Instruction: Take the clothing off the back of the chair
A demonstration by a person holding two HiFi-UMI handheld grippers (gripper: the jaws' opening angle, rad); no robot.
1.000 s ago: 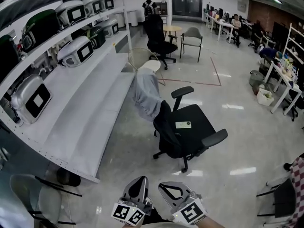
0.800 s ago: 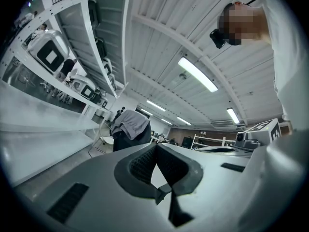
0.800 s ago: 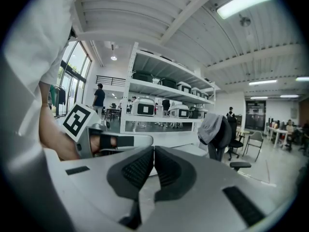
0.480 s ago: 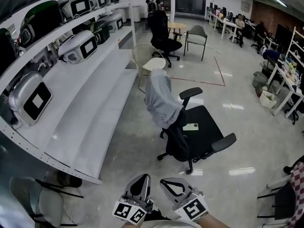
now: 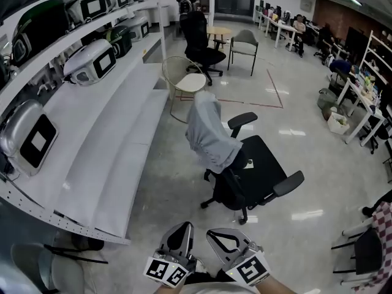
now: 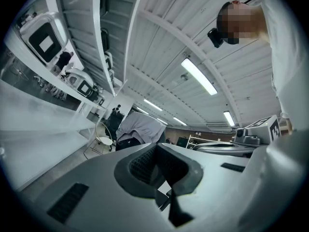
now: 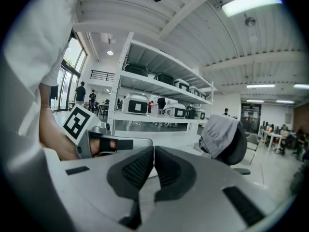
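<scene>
A grey garment (image 5: 209, 133) hangs over the back of a black office chair (image 5: 263, 170) in the middle of the floor. The same garment (image 6: 140, 128) shows small in the left gripper view, and the garment (image 7: 219, 132) sits on the chair's back (image 7: 237, 148) at the right of the right gripper view. My left gripper (image 5: 181, 234) and right gripper (image 5: 218, 238) are side by side at the bottom of the head view, well short of the chair. Both are shut with nothing between the jaws.
Long white shelving (image 5: 98, 139) with grey devices (image 5: 90, 62) runs along the left. A round wire chair (image 5: 184, 81) stands behind the office chair, with another black chair (image 5: 201, 41) and a grey chair (image 5: 244, 45) farther back. Desks (image 5: 361, 97) line the right side.
The office chair with the garment appears slightly nearer and more central than a second ago. Both grippers keep their spot at the bottom edge, still shut.
</scene>
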